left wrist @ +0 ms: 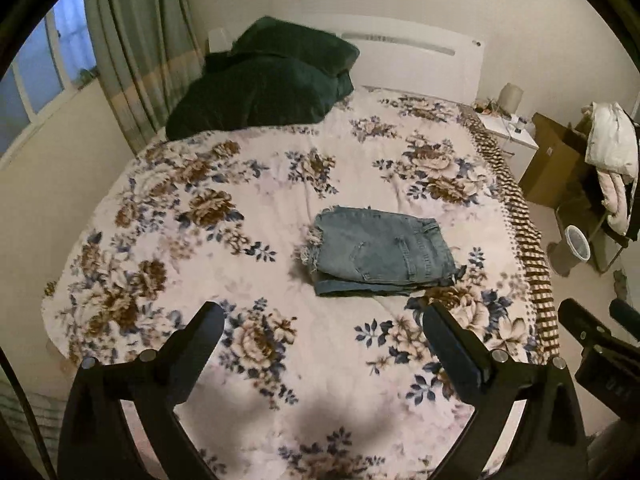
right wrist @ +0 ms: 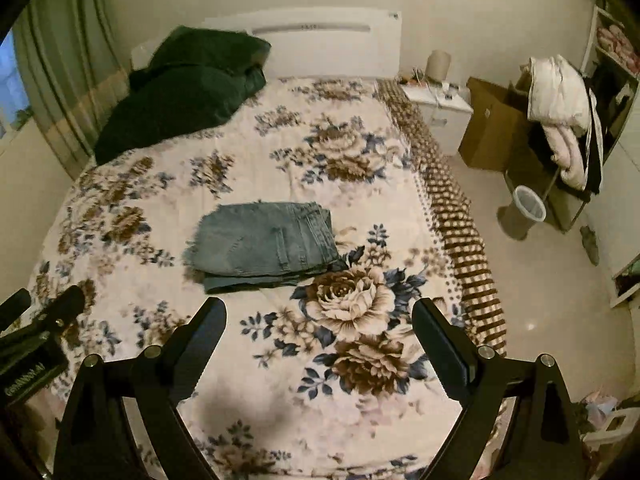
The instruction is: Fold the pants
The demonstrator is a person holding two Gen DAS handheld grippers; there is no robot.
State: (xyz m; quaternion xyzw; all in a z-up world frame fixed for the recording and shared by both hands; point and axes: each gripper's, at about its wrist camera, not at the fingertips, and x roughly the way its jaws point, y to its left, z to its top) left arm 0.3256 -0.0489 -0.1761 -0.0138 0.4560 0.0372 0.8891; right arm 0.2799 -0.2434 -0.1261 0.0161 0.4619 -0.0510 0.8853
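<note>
From the left wrist camera, the pants [left wrist: 380, 252], a pair of faded blue jeans, lie folded into a compact stack on the floral blanket [left wrist: 248, 184]. The frayed hems point toward the curtain [left wrist: 136, 48] side and the waistband toward the bedside table [left wrist: 510, 134]. The left gripper [left wrist: 324, 320] hangs above the blanket on the near side of the pants, well apart from them, its jaws spread wide with nothing between them. A dark green pillow [left wrist: 264, 88] sits beyond the pants against the white headboard [left wrist: 420, 56]. The right gripper [left wrist: 592, 332] shows at the edge of the view, past the blanket's striped border.

From the right wrist camera, the pants [right wrist: 264, 240] rest flat on the floral blanket [right wrist: 360, 184], just beside a large printed rose. The right gripper [right wrist: 320, 316] hovers on the near side of the pants, clear of them, its jaws likewise wide apart and holding nothing. The left gripper [right wrist: 52, 312] appears beyond the pants' frayed end. A cardboard box [right wrist: 492, 128] and a small bin [right wrist: 528, 204] stand on the floor past the blanket's striped edge.
</note>
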